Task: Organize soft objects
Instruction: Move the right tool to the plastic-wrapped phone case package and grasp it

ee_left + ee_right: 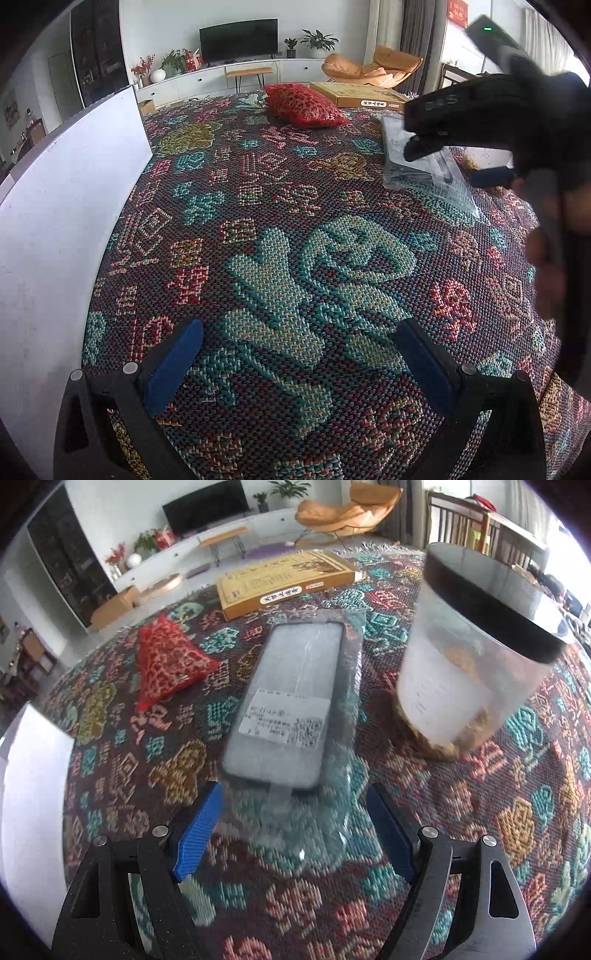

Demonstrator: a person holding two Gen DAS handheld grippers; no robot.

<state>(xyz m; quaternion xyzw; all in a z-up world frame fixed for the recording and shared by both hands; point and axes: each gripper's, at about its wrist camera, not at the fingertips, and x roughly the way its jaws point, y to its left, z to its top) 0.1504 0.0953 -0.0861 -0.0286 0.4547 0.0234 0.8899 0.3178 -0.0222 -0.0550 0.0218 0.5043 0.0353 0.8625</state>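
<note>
A flat grey item with a white label, sealed in a clear plastic bag (288, 709), lies on the patterned woven blanket (480, 830). My right gripper (295, 830) is open, its blue pads on either side of the bag's loose near end without pressing it. A red patterned cushion (166, 661) lies to the left of the bag. In the left wrist view my left gripper (299, 365) is open over bare blanket (258, 206), nothing between its fingers. The cushion (304, 105) is far ahead there, and the bagged item (421, 173) lies at the right under the right tool's black housing (498, 107).
A frosted jar with a black lid (469, 664) stands right of the bag. A flat yellow box (284, 583) lies beyond it at the blanket's far edge. A white panel (66, 206) borders the blanket on the left. A person's hand (546, 258) holds the right tool.
</note>
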